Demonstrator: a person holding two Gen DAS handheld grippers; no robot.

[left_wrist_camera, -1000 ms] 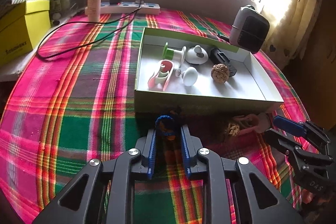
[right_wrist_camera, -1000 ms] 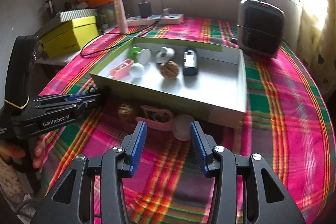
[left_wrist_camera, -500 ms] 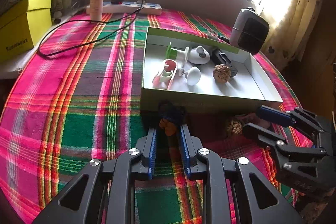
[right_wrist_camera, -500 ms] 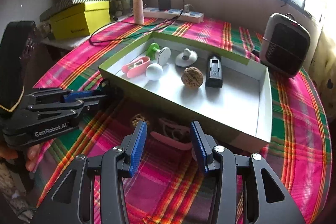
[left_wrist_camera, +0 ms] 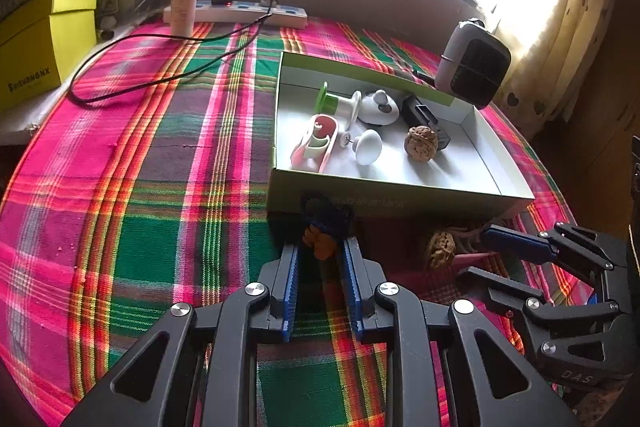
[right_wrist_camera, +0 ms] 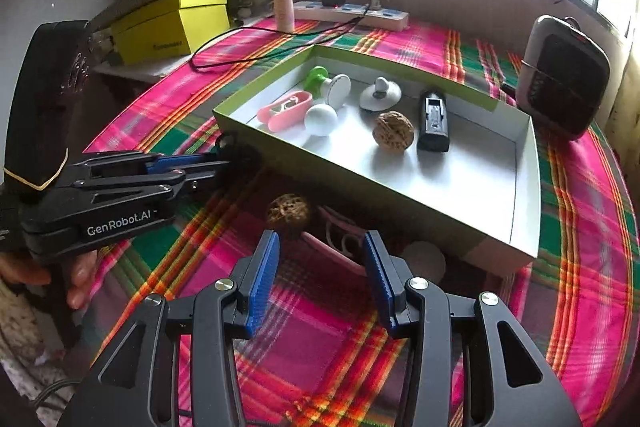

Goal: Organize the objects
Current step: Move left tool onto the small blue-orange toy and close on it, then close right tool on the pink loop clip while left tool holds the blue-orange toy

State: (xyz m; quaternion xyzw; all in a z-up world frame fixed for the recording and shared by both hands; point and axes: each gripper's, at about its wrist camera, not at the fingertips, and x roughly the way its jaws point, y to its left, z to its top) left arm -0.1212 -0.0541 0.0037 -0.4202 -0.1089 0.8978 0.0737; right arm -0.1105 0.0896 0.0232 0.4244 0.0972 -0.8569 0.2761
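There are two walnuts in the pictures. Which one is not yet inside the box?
The walnut on the tablecloth, in front of the box near wall, beside the pink item. The other walnut lies inside the box.

A pink, green and orange plaid tablecloth is covering the table. A white-lined, green-rimmed cardboard tray is showing beside a yellow box.

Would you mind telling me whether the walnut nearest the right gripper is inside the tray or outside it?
Outside. That walnut lies on the plaid tablecloth before the tray's near wall; another walnut sits inside.
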